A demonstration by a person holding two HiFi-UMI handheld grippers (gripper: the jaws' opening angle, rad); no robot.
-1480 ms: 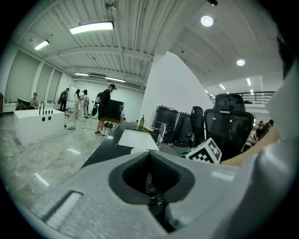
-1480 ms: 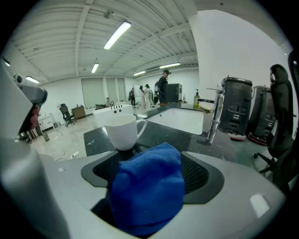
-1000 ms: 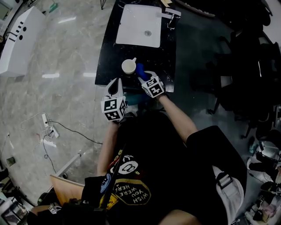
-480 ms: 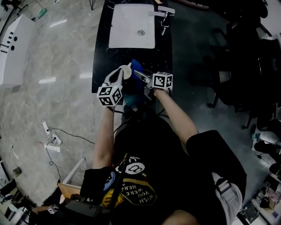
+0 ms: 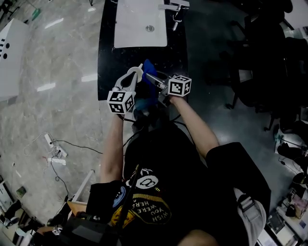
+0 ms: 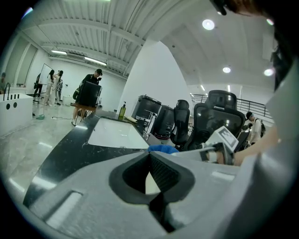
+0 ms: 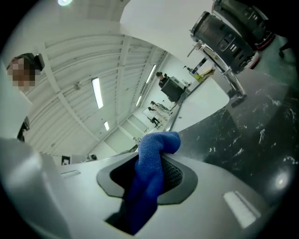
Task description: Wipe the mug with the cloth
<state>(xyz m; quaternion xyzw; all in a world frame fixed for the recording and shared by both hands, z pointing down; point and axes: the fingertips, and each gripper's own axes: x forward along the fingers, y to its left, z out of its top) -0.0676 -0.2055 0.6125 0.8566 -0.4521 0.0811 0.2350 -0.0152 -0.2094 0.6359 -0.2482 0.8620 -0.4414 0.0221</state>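
Note:
My left gripper [image 5: 135, 75] is shut on the cream mug [image 6: 150, 183], of which only a thin sliver shows between the pads in the left gripper view. In the head view most of the mug [image 5: 139, 71] is hidden behind the cloth. The blue cloth [image 5: 147, 85] is bunched between the two grippers, above the near end of the black counter [image 5: 107, 57]. My right gripper [image 7: 152, 179] is shut on the cloth [image 7: 150, 158], which sticks out past its jaws. Seen from the left gripper, the cloth [image 6: 163, 149] and the right gripper [image 6: 219, 145] lie just beyond the jaws.
A white sink basin [image 5: 139, 24] with a faucet [image 5: 174, 7] fills the far end of the counter. Black office chairs [image 5: 262, 57] stand to the right. Cables and a power strip [image 5: 52, 143] lie on the shiny floor at the left. People stand far off across the room.
The mug has left the counter and sits in my left gripper. Both grippers have come together, with the cloth brought against the mug.

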